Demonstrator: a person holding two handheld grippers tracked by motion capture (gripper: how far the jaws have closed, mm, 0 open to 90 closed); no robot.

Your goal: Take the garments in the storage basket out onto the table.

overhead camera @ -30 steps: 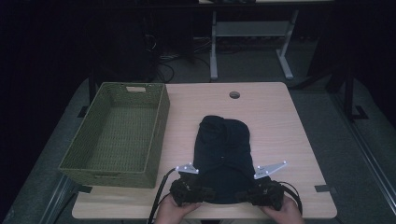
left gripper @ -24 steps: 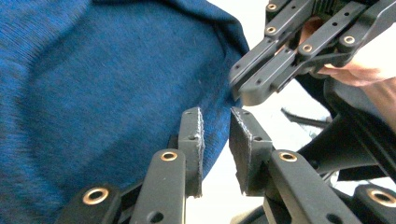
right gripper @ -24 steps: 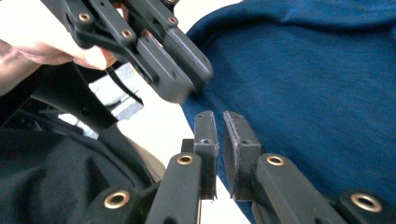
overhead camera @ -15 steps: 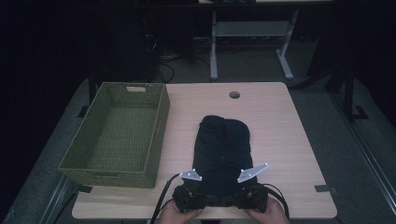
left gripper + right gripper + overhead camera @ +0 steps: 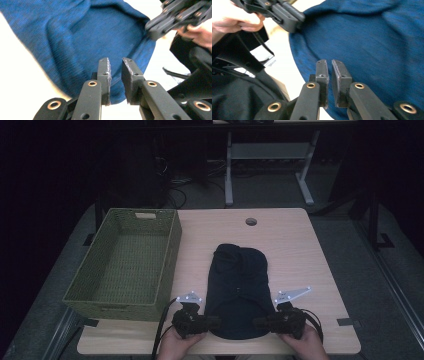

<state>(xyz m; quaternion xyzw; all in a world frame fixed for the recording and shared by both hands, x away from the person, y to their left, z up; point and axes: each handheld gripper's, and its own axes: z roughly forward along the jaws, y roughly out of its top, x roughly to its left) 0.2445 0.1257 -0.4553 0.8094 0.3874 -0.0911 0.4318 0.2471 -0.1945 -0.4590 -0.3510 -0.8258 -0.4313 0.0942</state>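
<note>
A dark blue garment lies flat on the near middle of the wooden table. My left gripper lies at its near left corner and points inward. The right gripper mirrors it at the near right corner. In the left gripper view my left gripper hovers just over the garment's hem, its jaws a narrow slit apart after just opening a little, with nothing pinched between them. The right gripper shows the same over the cloth: it has just eased open and holds nothing.
A green woven basket with nothing in it stands on the table's left part. A round cable hole sits near the far edge. Bare tabletop lies to the right of the garment. Table legs and cables fill the dark floor beyond.
Half a second ago both grippers were drawn close together at the garment's near edge. They have since spread apart again to its two near corners. The garment has not shifted.
</note>
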